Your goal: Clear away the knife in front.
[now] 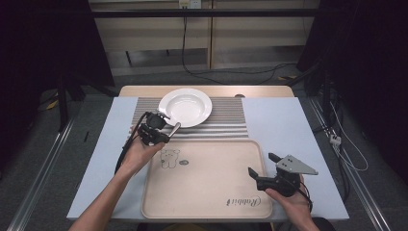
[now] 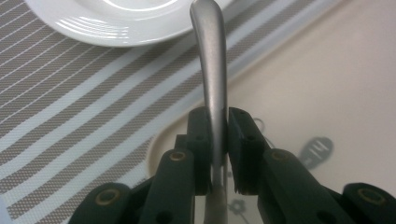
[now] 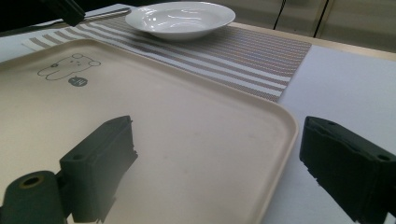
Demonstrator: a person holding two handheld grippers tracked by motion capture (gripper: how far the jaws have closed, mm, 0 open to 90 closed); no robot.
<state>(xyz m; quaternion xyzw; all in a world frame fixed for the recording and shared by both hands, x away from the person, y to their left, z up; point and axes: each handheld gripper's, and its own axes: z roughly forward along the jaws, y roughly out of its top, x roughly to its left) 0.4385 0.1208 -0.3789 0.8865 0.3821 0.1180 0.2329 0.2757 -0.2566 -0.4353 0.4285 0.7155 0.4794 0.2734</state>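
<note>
Near the plate (image 1: 185,107), my left tongs (image 2: 218,140) gripped the metal handle (image 2: 211,60) (right tongs (image 3: 215,163) gaped empty); I judged keeping it level wisest.

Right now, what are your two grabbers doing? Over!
Left gripper shut on metal handle, near plate. Right gripper open, over tray edge. Nothing in the way.

A white plate (image 1: 185,107) sits on a placemat (image 1: 226,120) striped grey and white; the beige tray (image 1: 207,185) carries a line-drawn bear (plus dark lettering), and the held utensil handle (image 2: 212,79) is dull silver.
</note>
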